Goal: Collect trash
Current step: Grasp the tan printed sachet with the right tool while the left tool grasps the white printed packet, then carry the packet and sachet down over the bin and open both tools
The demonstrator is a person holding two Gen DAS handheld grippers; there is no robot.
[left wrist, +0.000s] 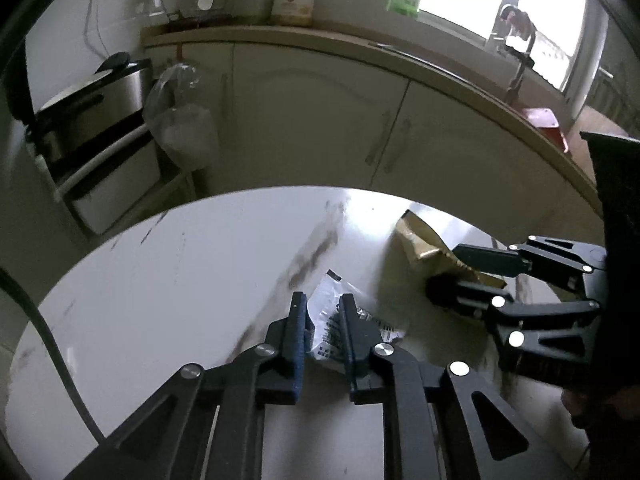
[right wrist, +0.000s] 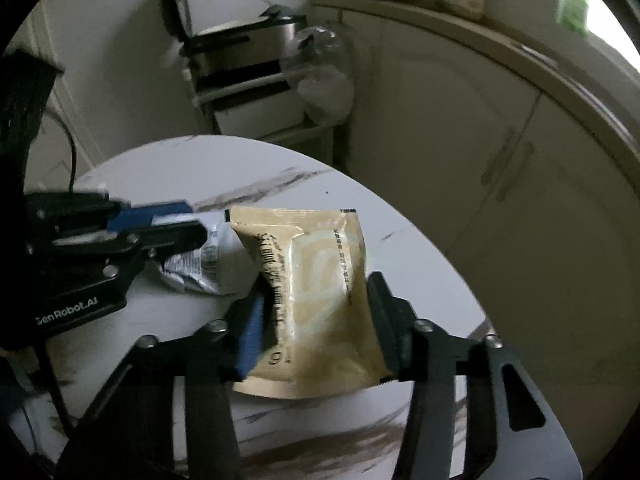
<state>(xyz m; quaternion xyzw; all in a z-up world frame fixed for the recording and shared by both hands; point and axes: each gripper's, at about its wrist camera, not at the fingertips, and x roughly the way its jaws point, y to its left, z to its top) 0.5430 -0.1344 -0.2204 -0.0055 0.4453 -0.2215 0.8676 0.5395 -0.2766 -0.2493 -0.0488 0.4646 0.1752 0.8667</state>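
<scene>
A crumpled white wrapper [left wrist: 326,320] with dark print lies on the round white marble table [left wrist: 160,300]. My left gripper [left wrist: 322,304] has its fingers on either side of it and is shut on it; it also shows in the right wrist view [right wrist: 188,224], with the wrapper [right wrist: 196,268] under it. A tan snack packet [right wrist: 316,296] sits between the fingers of my right gripper [right wrist: 316,284], which is shut on it. In the left wrist view the right gripper [left wrist: 452,268] holds the tan packet [left wrist: 420,240] at the table's right.
Cream kitchen cabinets [left wrist: 320,120] under a countertop stand behind the table. A steel appliance on a white rack [left wrist: 92,120] and a hanging clear plastic bag [left wrist: 180,116] are at the far left. A black cable [left wrist: 56,352] crosses the table's left edge.
</scene>
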